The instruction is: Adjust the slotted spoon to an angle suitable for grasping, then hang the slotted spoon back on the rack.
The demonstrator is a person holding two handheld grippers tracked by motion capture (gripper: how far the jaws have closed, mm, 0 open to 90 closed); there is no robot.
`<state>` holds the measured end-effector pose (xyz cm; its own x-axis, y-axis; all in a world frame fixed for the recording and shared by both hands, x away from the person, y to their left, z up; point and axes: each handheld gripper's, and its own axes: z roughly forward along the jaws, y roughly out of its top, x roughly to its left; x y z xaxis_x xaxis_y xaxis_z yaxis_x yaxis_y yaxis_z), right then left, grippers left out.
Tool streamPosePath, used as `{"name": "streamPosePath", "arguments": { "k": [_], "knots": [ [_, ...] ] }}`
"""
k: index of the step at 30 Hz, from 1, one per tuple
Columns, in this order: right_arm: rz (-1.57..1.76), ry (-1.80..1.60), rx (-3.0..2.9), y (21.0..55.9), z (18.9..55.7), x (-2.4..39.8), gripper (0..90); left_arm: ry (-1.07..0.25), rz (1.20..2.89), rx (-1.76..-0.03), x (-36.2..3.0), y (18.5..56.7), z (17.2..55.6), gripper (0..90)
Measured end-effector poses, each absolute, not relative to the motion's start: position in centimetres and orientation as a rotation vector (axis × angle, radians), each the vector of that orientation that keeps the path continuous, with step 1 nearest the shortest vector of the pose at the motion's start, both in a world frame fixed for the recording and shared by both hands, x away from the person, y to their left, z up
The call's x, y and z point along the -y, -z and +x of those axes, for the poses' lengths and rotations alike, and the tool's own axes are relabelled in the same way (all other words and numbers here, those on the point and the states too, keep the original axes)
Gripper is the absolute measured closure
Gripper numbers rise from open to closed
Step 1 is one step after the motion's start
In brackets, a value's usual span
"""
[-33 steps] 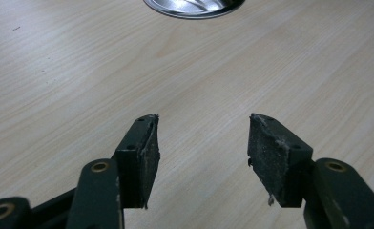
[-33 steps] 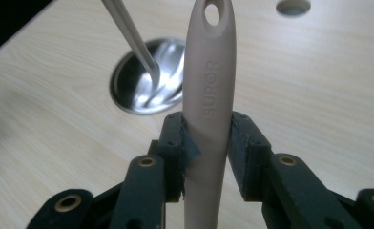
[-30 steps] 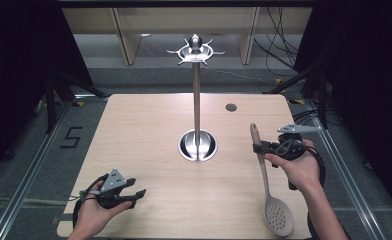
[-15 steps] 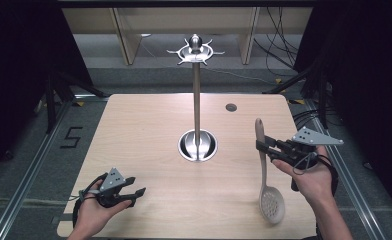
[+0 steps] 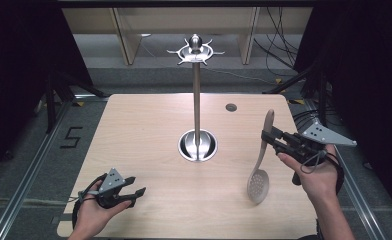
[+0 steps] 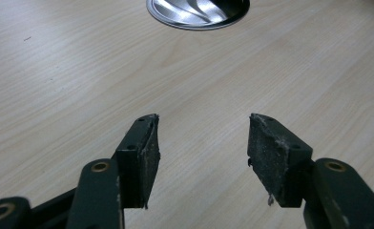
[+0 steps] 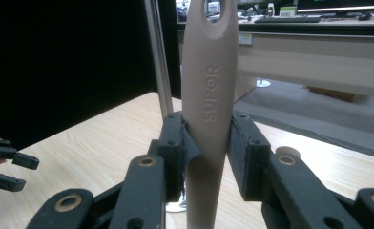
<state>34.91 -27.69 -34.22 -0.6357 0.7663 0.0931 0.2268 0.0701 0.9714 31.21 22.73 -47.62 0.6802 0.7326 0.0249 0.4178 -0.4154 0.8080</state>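
right claw point(image 5: 268, 138): mine, jaws clamped on the handle of the slotted spoon point(image 5: 260, 165), pinching it from both sides; seen up close in the right gripper view point(image 7: 206, 157) with the handle running straight up between the pads
slotted spoon: beige, raised off the table, nearly upright and a bit tilted; perforated head hangs low over the right front of the table, handle end with hanging hole points up; "SUPOR" embossed on the handle point(image 7: 209, 90)
left claw point(image 5: 136, 194): mine, jaws spread wide apart, nothing between them; low over the front left of the table; in the left gripper view point(image 6: 202, 138) bare wood shows between the pads
left hand point(image 5: 91, 215): wrapped around the left claw body at the table's front edge
right hand point(image 5: 316, 172): holds the right claw at the table's right edge
stand point(image 5: 197, 95): metal pole on a round shiny base at table centre, ring of hooks on top; well apart from both claws
table point(image 5: 149, 130): light wood; small dark round hole point(image 5: 230, 107) near the far right
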Motion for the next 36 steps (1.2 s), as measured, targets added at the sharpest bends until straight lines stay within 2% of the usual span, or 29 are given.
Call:
{"name": "streamPosePath", "arguments": {
  "k": [4, 6, 8, 16, 18, 21, 23, 36],
  "knots": [
    [0.972, -1.581, -1.895, 34.0, 35.0, 27.3, 69.4, -0.459, 2.013, -0.936, -22.6, 47.7, 30.9, 43.6],
    [0.96, -1.58, -1.901, 33.9, 35.1, 27.2, 69.5, -0.505, 2.06, -0.874, -23.0, 47.6, 31.3, 43.6],
    [0.966, -1.585, -1.907, 33.6, 35.1, 26.8, 69.5, -0.471, 2.044, -0.911, -22.8, 47.8, 31.2, 43.6],
    [0.848, -1.555, -1.846, 32.2, 35.4, 25.5, 69.5, -0.472, 2.032, -0.922, -22.4, 47.7, 31.4, 43.6],
    [0.844, -1.544, -1.836, 31.8, 35.3, 25.0, 69.5, -0.498, 2.077, -0.856, -22.7, 47.5, 31.5, 43.6],
    [0.849, -1.512, -1.831, 31.3, 35.3, 24.2, 69.5, -0.466, 2.015, -0.92, -22.5, 47.6, 31.0, 43.6],
    [0.858, -1.508, -1.815, 30.8, 35.3, 23.4, 69.5, -0.493, 2.053, -0.868, -23.0, 47.3, 31.1, 43.6],
    [0.82, -1.541, -1.773, 29.0, 36.0, 20.8, 69.5, -0.485, 2.013, -0.897, -22.7, 47.5, 31.1, 43.6]
  ]
}}
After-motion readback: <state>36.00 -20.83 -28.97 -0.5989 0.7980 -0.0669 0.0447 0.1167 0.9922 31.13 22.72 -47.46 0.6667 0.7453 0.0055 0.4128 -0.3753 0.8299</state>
